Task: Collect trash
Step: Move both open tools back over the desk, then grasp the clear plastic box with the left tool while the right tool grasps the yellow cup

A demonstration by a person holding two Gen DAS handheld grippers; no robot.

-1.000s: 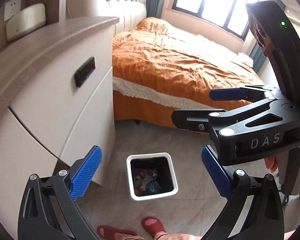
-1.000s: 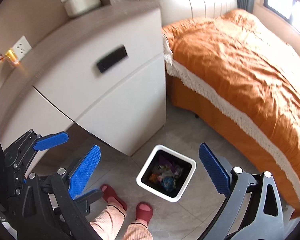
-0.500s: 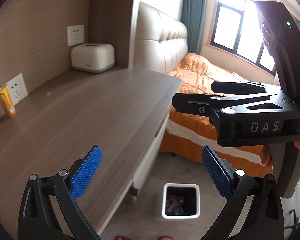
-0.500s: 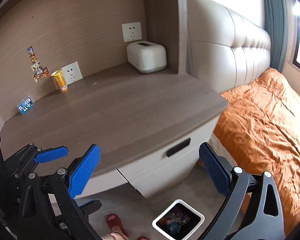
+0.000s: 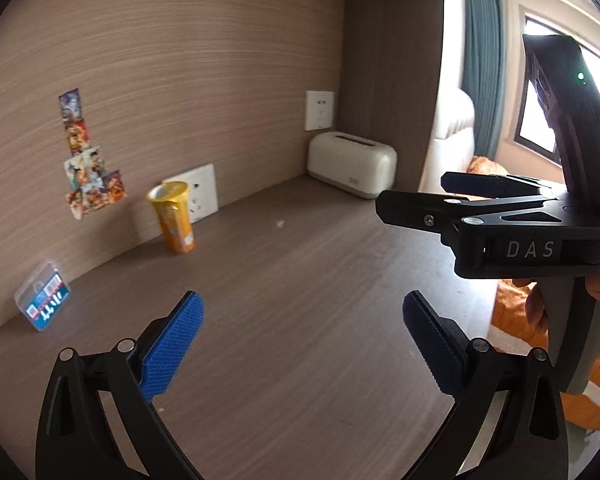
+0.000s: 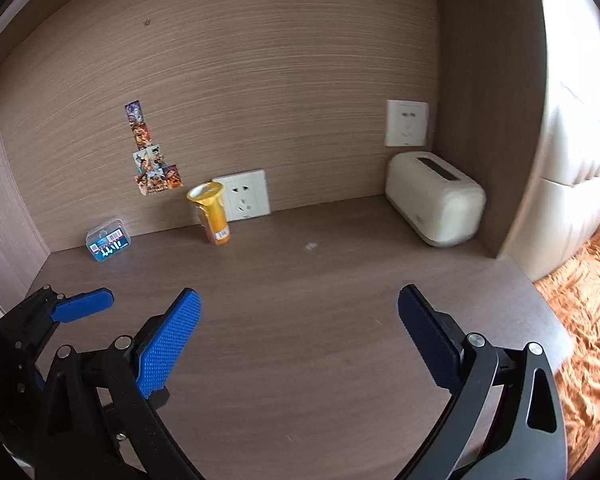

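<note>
A yellow-orange crumpled cup [image 5: 173,216] stands on the wooden desktop [image 5: 300,320] by the back wall, also in the right wrist view [image 6: 214,212]. A small white scrap [image 5: 279,223] lies mid-desk, also in the right wrist view [image 6: 311,245]. A small clear box with a blue label [image 5: 43,300] leans at the wall on the left, also in the right wrist view [image 6: 108,240]. My left gripper [image 5: 300,340] is open and empty over the desk. My right gripper [image 6: 300,332] is open and empty, and shows at the right of the left wrist view [image 5: 452,196].
A cream tissue box [image 6: 434,196] sits at the back right corner. Wall sockets [image 6: 246,195] and stickers [image 6: 150,160] are on the back panel. A side panel [image 6: 488,100] closes the desk on the right; the bed with its orange cover [image 6: 588,300] lies beyond.
Both grippers have swung up from the white bin on the floor to face the desktop and back wall. The bin has left view. Both stay open.
</note>
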